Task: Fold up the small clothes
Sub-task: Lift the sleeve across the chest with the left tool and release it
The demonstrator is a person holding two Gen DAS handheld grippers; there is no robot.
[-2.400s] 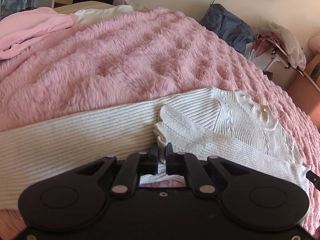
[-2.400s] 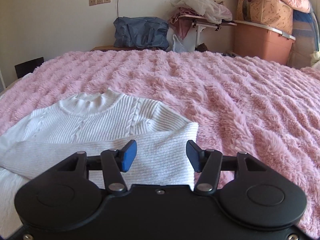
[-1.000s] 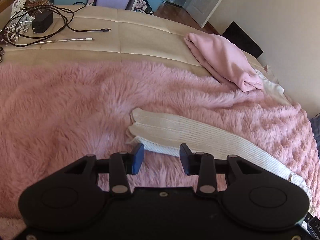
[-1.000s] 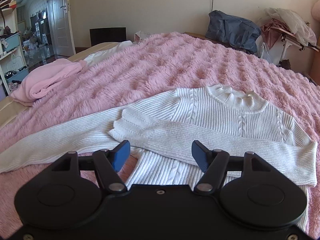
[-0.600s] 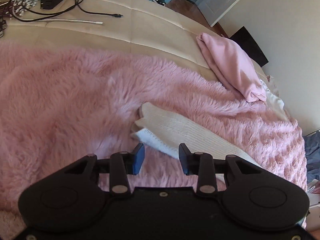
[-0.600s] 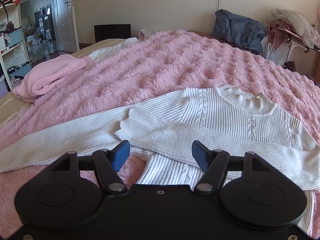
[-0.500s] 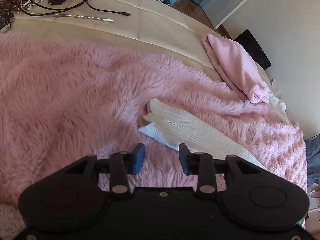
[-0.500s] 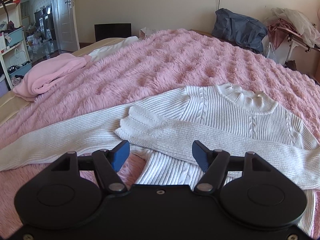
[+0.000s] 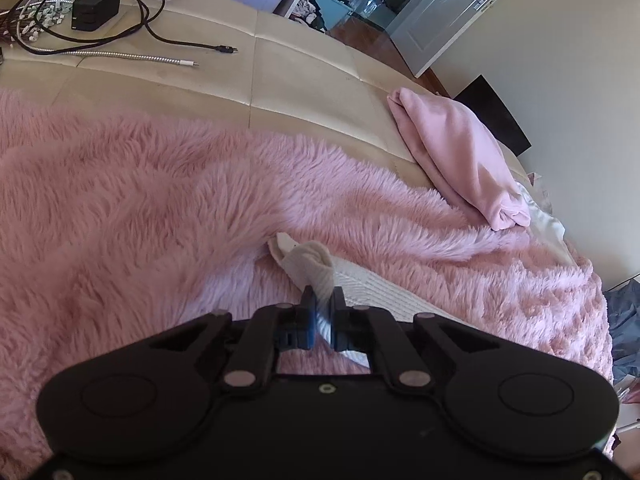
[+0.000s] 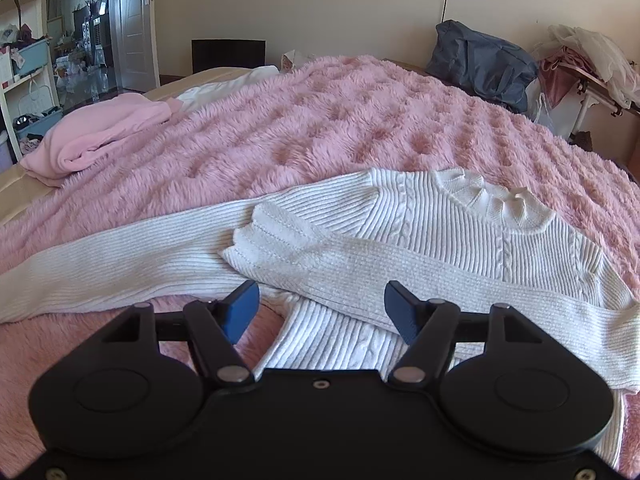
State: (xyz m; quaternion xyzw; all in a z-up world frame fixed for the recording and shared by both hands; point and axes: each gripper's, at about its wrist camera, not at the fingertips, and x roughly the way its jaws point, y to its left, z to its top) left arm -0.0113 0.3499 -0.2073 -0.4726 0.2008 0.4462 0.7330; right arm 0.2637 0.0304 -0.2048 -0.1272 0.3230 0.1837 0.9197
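White ribbed knit sweater (image 10: 460,248) lies flat on the fluffy pink blanket (image 10: 340,128) — your left gripper (image 9: 322,307) pinches its outstretched sleeve's cuff (image 9: 308,262), the sleeve running rightward toward the body, while your right gripper (image 10: 320,304) hovers wide open over the already folded sleeve.

Sweater (image 10: 460,240) lies flat on the blanket (image 10: 360,120), near the right gripper (image 10: 320,308). One sleeve (image 10: 360,264) is folded across its front; other sleeve (image 10: 120,256) runs out to the left. The end of that sleeve (image 9: 312,264) sits btwn the fingers of the left gripper (image 9: 322,312). Folded cloth (image 9: 460,156) lies far right in left view, at the blanket's edge. Cables (image 9: 100,20) lie far left on the mattress (image 9: 280,72). Bag (image 10: 484,64) sits behind the bed.
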